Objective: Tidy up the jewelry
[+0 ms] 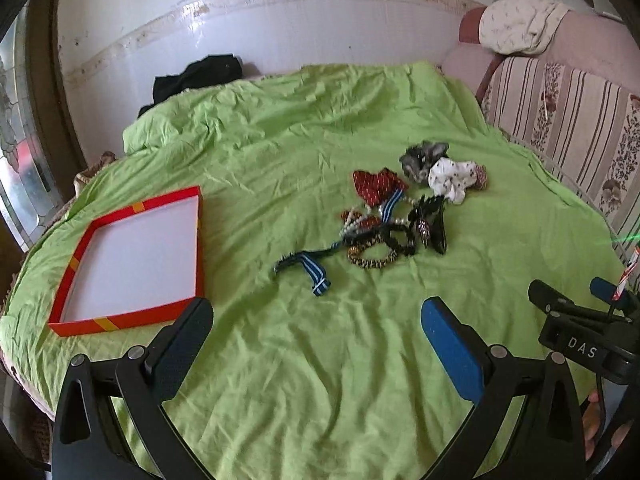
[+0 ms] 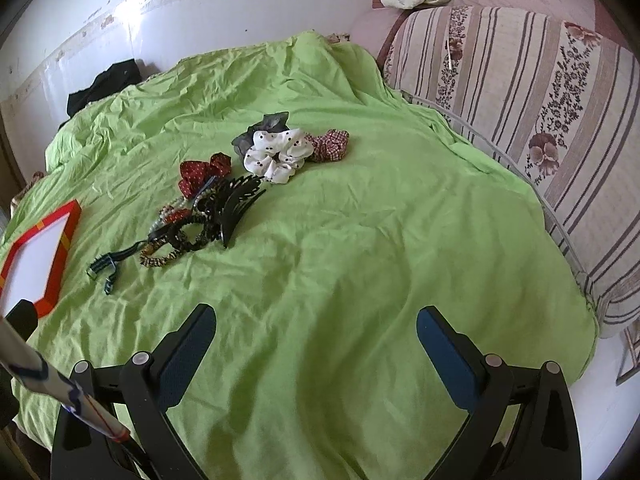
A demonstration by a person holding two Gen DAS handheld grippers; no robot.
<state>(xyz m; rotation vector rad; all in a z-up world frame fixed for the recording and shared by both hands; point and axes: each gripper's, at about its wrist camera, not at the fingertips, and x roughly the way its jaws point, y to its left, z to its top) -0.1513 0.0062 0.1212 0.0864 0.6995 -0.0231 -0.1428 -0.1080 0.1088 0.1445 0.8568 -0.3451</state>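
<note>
Left gripper (image 1: 316,320): jaws wide apart, empty, hovering over bare green sheet (image 1: 320,380).
Right gripper (image 2: 316,328): jaws spread too, nothing between them.
Red tray (image 1: 132,256): beside the left finger, white floor bare, nothing sorted yet.
Striped band (image 1: 316,272): nearest piece, ahead of the left jaws; soft, light, pinch mid-strap.
Tangle (image 1: 380,236): beads, leopard bangle, dark rings overlapping; likely snags, so lift one loop at a time.
Black claw clip (image 2: 236,208): stiff, probably slick; grip across its spine.
Scrunchies (image 2: 280,152): farthest, squashy, take any fold.
</note>
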